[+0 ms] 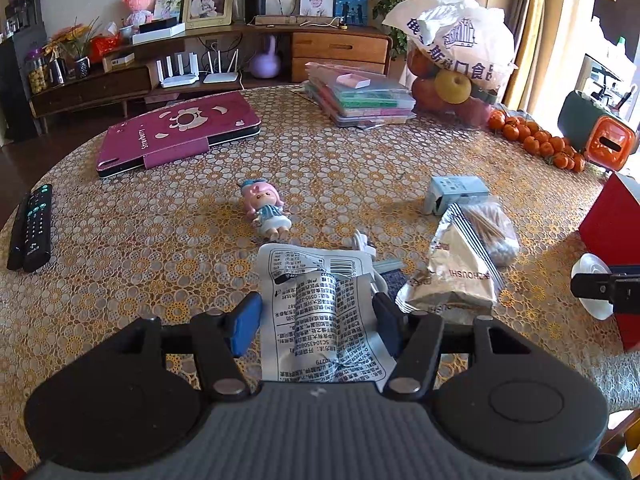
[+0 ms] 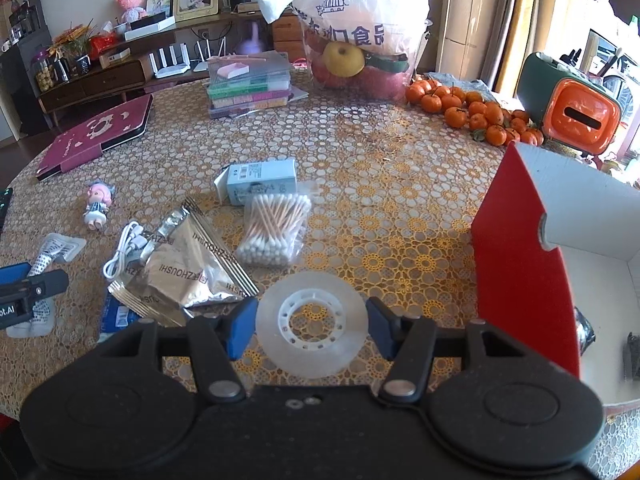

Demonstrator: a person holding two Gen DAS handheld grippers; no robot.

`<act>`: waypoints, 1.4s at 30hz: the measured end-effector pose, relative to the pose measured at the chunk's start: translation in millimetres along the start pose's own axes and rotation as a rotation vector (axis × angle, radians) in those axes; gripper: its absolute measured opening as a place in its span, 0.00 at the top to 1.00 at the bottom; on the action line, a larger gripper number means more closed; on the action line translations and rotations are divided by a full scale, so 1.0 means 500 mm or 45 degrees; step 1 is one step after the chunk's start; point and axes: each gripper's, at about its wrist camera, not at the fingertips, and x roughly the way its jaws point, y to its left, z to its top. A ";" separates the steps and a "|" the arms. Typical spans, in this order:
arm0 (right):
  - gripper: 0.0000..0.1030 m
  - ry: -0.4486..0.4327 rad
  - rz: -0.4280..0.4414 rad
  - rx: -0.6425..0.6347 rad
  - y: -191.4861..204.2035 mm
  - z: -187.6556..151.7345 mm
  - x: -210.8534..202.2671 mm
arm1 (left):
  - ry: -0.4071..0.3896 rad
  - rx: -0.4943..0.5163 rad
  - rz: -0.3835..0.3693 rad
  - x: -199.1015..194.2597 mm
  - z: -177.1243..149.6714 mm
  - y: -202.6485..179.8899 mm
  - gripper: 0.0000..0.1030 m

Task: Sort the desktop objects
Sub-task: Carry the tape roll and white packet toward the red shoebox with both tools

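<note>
My left gripper (image 1: 316, 324) is open around a white printed packet (image 1: 320, 312) lying on the table; the blue pads stand at its two sides. My right gripper (image 2: 312, 324) is open around a clear tape roll (image 2: 312, 322); the pads sit just beside its rim. A red open box (image 2: 528, 264) stands right of it. On the table lie a silver snack packet (image 2: 188, 268), a bag of cotton swabs (image 2: 276, 228), a white cable (image 2: 128, 248), a light blue carton (image 2: 260, 182) and a pink-haired doll (image 1: 266, 208).
A magenta tablet case (image 1: 180, 134), two remotes (image 1: 32, 228), stacked plastic cases (image 1: 360, 96), a fruit bag (image 2: 360, 40), tangerines (image 2: 472, 114) and an orange-green tissue box (image 2: 572, 108) ring the round table (image 2: 400, 184). A TV cabinet stands behind.
</note>
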 end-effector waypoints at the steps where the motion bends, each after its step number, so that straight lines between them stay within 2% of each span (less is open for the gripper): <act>1: 0.43 -0.003 0.004 -0.001 -0.003 -0.001 -0.009 | 0.004 0.005 -0.008 -0.007 -0.002 -0.006 0.42; 14: 0.43 -0.062 0.048 -0.029 -0.043 -0.033 -0.134 | -0.007 0.105 -0.128 -0.117 -0.029 -0.104 0.42; 22: 0.43 -0.122 0.049 -0.007 -0.096 -0.048 -0.203 | -0.037 0.164 -0.217 -0.171 -0.034 -0.179 0.42; 31: 0.43 -0.180 0.013 0.050 -0.179 -0.047 -0.250 | -0.074 0.247 -0.289 -0.195 -0.021 -0.263 0.42; 42: 0.43 -0.213 -0.075 0.119 -0.296 -0.035 -0.271 | -0.120 0.331 -0.372 -0.202 0.011 -0.375 0.42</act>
